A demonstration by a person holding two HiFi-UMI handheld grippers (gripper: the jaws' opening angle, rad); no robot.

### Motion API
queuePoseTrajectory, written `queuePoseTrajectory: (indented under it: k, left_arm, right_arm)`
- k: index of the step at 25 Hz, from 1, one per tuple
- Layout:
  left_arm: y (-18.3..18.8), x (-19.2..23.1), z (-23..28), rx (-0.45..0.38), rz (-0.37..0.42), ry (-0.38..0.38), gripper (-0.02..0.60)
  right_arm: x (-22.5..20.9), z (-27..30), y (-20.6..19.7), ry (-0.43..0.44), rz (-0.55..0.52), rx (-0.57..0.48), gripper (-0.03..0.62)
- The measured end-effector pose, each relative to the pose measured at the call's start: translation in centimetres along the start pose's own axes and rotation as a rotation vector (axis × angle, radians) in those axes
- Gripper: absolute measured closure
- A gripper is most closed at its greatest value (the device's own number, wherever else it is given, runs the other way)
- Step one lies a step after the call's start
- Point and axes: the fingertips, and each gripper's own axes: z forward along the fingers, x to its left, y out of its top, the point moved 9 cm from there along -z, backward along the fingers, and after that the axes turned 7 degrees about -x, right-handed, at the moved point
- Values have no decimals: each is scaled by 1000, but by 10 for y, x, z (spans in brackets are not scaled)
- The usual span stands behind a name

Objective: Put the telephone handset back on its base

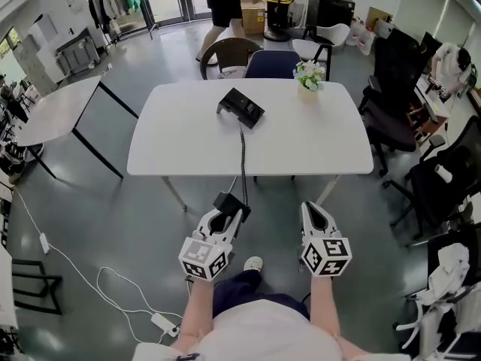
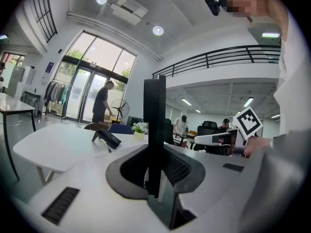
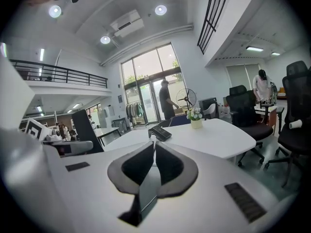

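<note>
Head view: the left tool (image 1: 229, 210) is clamped narrowly on the black handset (image 1: 228, 200), well short of the table (image 1: 316, 145). The base (image 1: 242, 107) sits towards the table's far side. The right tool (image 1: 312, 210) is closed and empty. The cord (image 1: 243, 156) runs over the near edge. I'd worry a tug drags the base, or the edge-gripped handset twists on landing.

Black telephone handset (image 1: 230, 201) clamped upright between the jaws of the left hand-held gripper (image 1: 224, 220), off the near edge of the desk (image 1: 316, 145). Black wedge-shaped base (image 1: 242, 107) resting toward the desk's far middle, sloped face up. Coiled black cord (image 1: 243, 153) running from base over the near edge to the handset.
</note>
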Motion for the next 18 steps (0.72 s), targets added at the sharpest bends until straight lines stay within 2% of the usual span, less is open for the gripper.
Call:
queuePoseTrajectory:
  k: [18]
  left_arm:
    - [12,56,51,-13,28,-29,497]
  right_arm:
    - [0,75,10,-4,7,-28,557]
